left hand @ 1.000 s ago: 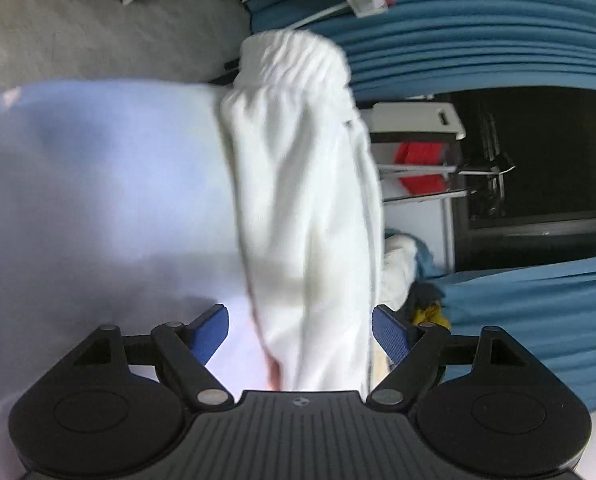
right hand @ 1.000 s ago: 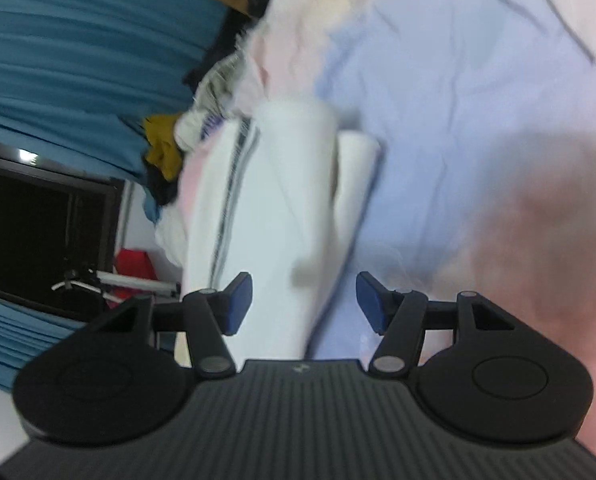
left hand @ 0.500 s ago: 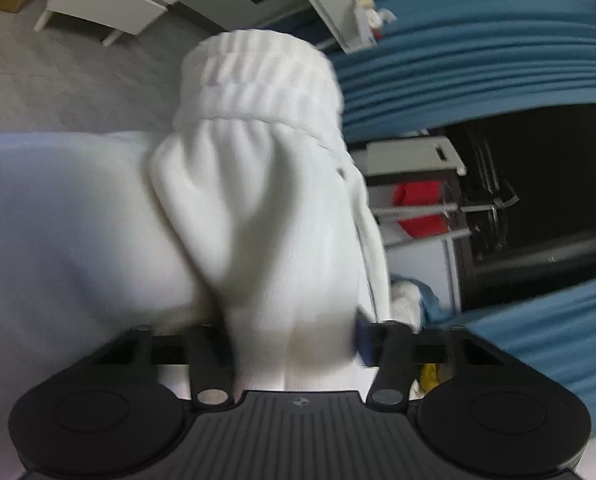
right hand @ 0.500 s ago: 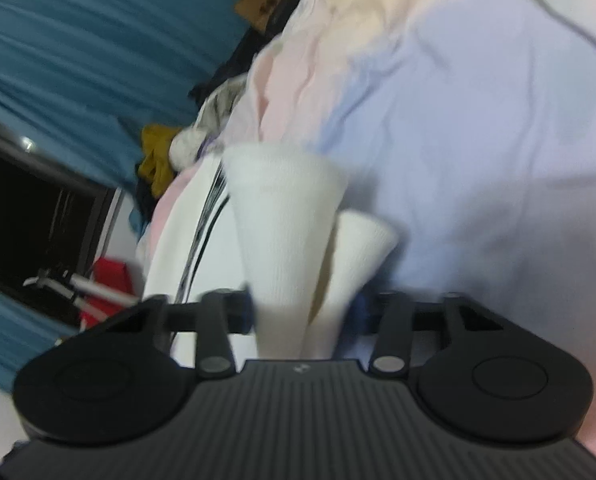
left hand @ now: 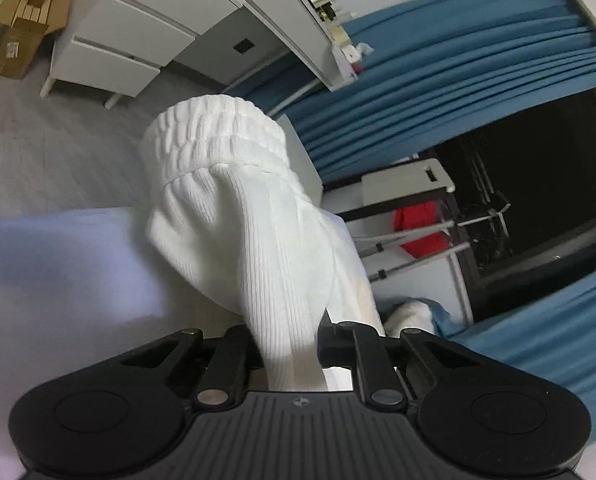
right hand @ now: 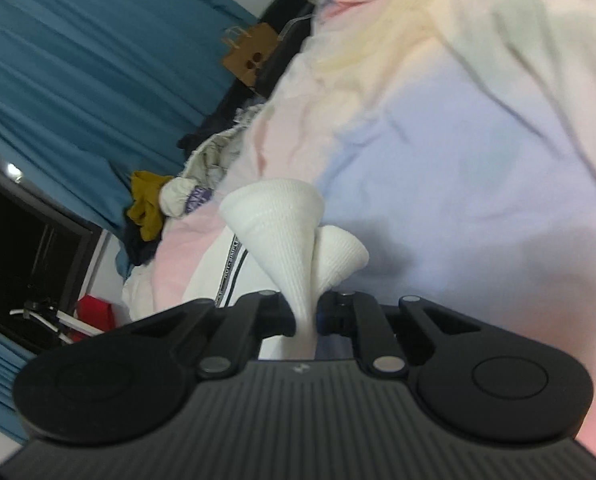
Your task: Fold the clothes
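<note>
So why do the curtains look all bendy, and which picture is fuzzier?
Left wrist view: the fisheye lens bows the curtains near the edge; the white pants look sharp. Right wrist view: fuzzier, the bedsheet is soft and blurred.

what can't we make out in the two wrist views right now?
- Left wrist: left gripper pad contact is buried in the white ribbed knit garment; its elastic waistband hides what lies behind it.
- Left wrist: the garment's lower end is cut off behind the gripper body.
- Right wrist: right gripper pads are covered by the bunched cloth.
- Right wrist: the pastel bedsheet is blurred; the printed stripe lettering is unreadable.
</note>
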